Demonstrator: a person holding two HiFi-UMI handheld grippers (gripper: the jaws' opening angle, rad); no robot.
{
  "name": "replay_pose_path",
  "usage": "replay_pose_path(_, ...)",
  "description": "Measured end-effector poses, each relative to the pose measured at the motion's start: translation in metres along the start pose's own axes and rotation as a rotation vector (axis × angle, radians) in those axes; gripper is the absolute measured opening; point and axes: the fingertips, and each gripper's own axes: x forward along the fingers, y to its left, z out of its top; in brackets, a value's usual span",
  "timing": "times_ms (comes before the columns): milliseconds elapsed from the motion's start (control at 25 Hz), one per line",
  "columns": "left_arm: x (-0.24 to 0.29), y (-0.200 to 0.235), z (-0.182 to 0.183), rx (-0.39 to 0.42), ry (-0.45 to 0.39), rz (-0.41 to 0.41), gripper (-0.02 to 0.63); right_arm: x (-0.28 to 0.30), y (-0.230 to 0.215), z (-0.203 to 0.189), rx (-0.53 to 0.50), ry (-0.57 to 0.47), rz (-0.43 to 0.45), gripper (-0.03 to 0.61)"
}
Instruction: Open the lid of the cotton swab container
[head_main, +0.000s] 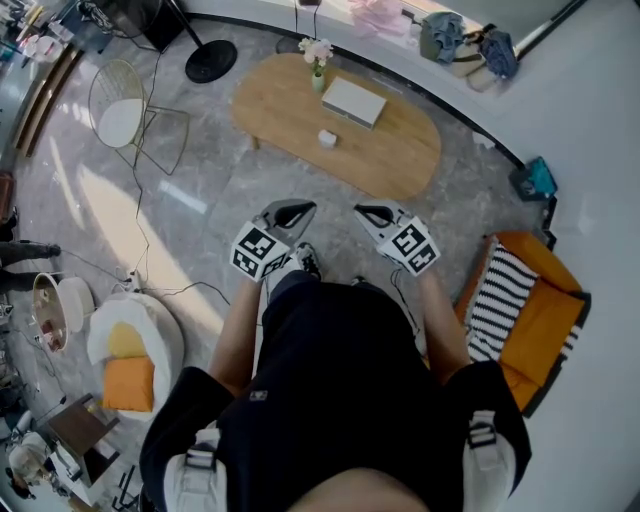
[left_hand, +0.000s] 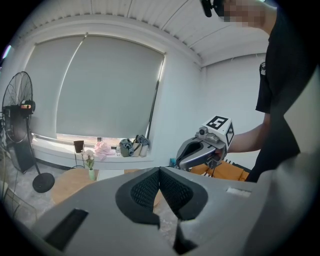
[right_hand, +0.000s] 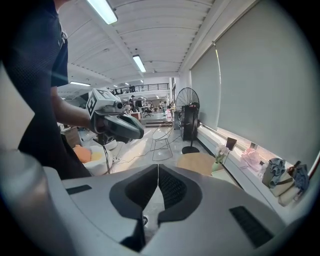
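Cotton swab container, seemingly the small white tub on the oval wooden table, sits well ahead, midway between left gripper and right gripper, both pressed together empty, neither clearly nearer.

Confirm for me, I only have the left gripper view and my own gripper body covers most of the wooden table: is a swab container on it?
Observer: The head view shows a small white container near the middle of the wooden table. That's probably it, but it's too small to make out a lid.
Operator: Where is it relative to the flat white box?
Observer: On the near side of the flat white box, apart from it.
Operator: Right jaws?
Observer: The right gripper view shows the right gripper with its jaws together and nothing between them.
Operator: Are we over the table?
Observer: No. The left gripper and the right one are both over the floor, short of the table's near edge.
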Motion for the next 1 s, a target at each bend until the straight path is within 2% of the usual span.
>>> replay_pose_path(520,-0.011,0.086,0.003,0.009,0.007,-0.058,0.0,0.069,-0.026,0.031,0.032,0.016,-0.052,-0.003)
replay_pose_path(1000,-0.025,0.129,0.0,0.013,0.015,-0.083,0.0,0.11,-0.036,0.045,0.05,0.028,-0.073,-0.003)
